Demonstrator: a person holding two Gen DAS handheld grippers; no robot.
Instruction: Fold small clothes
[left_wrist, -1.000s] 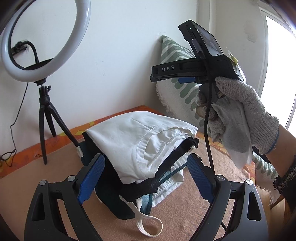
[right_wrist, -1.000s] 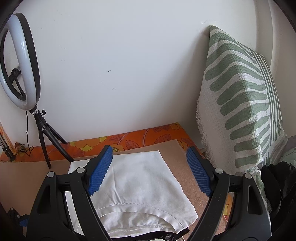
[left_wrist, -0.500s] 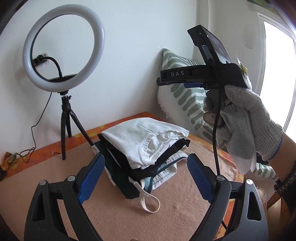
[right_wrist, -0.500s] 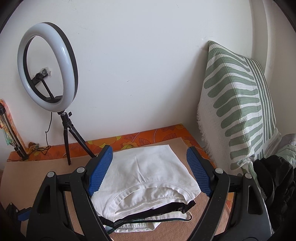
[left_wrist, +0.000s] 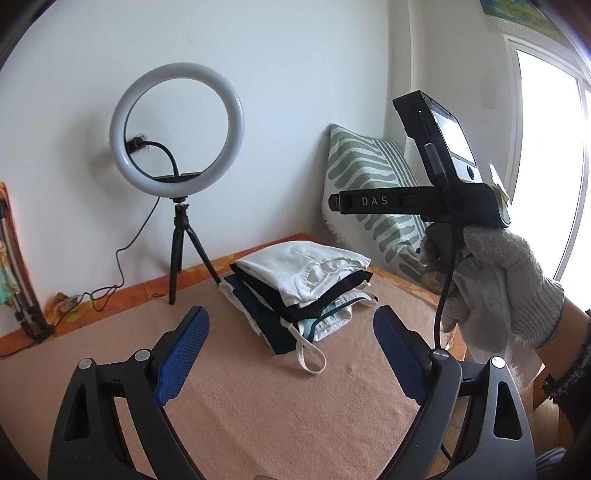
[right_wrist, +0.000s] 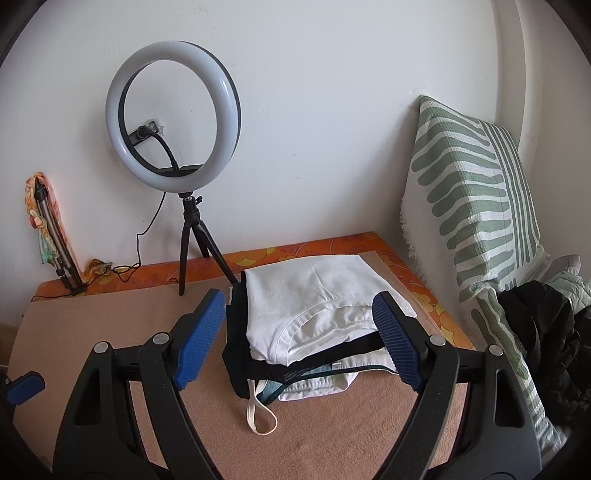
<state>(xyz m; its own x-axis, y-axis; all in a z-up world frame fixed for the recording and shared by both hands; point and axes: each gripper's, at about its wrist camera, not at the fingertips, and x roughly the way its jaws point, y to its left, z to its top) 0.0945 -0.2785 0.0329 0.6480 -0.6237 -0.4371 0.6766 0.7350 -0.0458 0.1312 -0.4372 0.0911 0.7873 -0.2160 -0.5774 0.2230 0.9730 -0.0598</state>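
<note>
A stack of folded clothes (left_wrist: 301, 280) lies on the tan mat (left_wrist: 258, 398), a white garment (right_wrist: 314, 295) on top, black and teal pieces under it, and a cream strap loop (right_wrist: 260, 415) hanging out at the front. My left gripper (left_wrist: 291, 354) is open and empty, held back from the stack above the mat. My right gripper (right_wrist: 299, 343) is open and empty, raised above the near edge of the stack. In the left wrist view the right gripper's body (left_wrist: 424, 199) shows in a gloved hand (left_wrist: 495, 284) at the right.
A ring light on a black tripod (left_wrist: 177, 184) stands at the back by the wall, its cable trailing left. A green-striped pillow (right_wrist: 476, 206) leans at the right, with dark clothing (right_wrist: 543, 343) beside it. A folded tripod (right_wrist: 51, 236) leans at the far left.
Both grippers have pulled back and up from the stack, which now looks smaller and farther. The white garment stays folded on top. Both stay open.
</note>
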